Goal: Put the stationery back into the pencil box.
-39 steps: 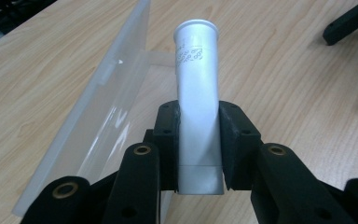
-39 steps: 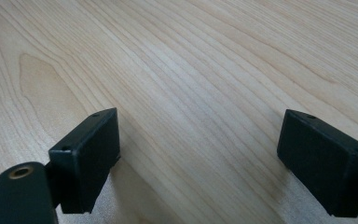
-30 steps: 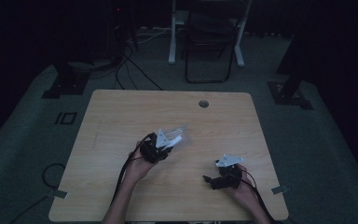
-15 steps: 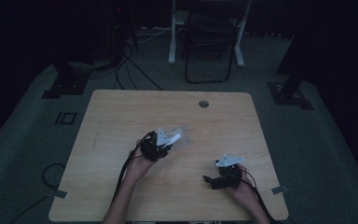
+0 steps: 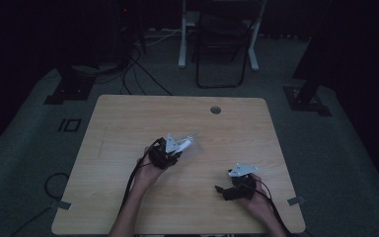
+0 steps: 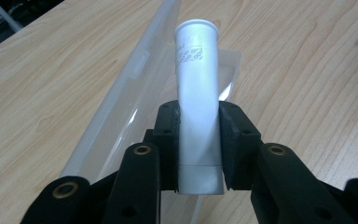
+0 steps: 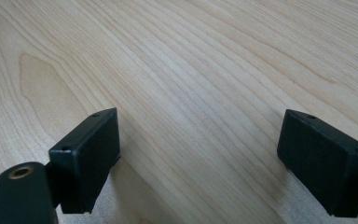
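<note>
Between left claw [image 6: 199, 140] pads, white tube [image 6: 196, 100]

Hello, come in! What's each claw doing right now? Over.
Left gripper shut on white tube, over clear plastic bag. Right gripper open, empty, over table. Nothing in the way.

A light wood-grain worktop [image 5: 128, 128] with rounded corners carries the scene. A round cable hole [image 5: 215, 109] sits near its far edge, right of centre. Nearer than that hole, about mid-worktop, a clear plastic bag [image 6: 121, 107] lies flat on the wood.
</note>
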{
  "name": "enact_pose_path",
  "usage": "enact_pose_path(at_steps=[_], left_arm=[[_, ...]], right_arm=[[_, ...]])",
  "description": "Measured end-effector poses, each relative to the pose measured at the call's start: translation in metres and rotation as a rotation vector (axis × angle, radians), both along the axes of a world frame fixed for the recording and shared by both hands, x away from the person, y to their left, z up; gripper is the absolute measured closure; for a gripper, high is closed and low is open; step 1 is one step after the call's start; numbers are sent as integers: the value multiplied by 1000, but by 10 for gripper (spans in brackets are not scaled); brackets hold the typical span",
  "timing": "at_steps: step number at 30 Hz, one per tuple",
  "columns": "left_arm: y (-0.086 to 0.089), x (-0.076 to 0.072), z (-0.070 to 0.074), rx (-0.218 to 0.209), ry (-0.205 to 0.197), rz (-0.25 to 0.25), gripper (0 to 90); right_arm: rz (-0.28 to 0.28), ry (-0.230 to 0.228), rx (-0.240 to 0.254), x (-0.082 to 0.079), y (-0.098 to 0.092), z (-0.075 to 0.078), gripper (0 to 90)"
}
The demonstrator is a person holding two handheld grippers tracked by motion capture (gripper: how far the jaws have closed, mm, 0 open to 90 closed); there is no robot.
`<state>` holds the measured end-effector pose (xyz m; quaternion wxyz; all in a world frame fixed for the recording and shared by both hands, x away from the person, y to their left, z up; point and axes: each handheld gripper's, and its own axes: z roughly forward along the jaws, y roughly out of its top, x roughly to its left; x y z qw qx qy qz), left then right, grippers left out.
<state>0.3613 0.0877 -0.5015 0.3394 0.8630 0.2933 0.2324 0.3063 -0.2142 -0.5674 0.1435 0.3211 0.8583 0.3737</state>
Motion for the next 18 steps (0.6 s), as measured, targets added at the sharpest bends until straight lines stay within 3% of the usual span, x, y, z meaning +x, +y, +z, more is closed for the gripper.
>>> enact_pose_path(at_steps=[18], left_arm=[[0,8,-6,8,3,7,711]], right_arm=[[1,-2,-1,0,0,0,129]])
